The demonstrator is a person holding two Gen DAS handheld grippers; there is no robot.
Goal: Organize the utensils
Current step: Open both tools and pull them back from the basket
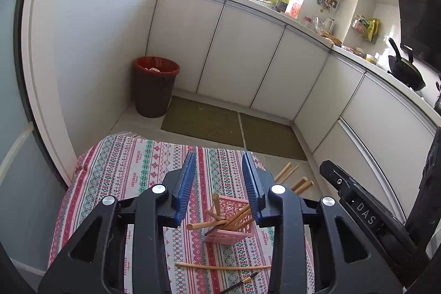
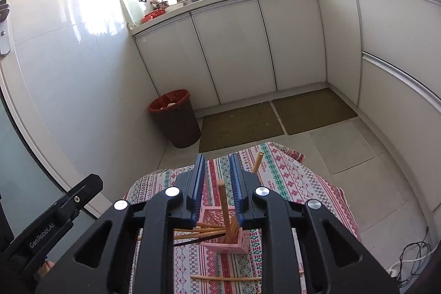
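left wrist view: left gripper [image 1: 219, 183] is spread wide and empty above the pink basket [image 1: 230, 232] of leaning chopsticks [image 1: 234, 219]; loose chopsticks [image 1: 220, 266] lie on the tablecloth [image 1: 132, 164]. right wrist view: right gripper [image 2: 217, 183] is parted, empty, straddling an upright chopstick [image 2: 224, 211]; closing off-centre could tip the light basket [image 2: 237, 239].

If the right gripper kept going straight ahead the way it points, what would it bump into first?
Probably the upright wooden chopstick standing in the pink basket, which sits between the open right gripper fingers; depth is hard to judge.

Chopsticks [image 1: 231, 221] in pink basket [image 1: 231, 234], seemingly loose
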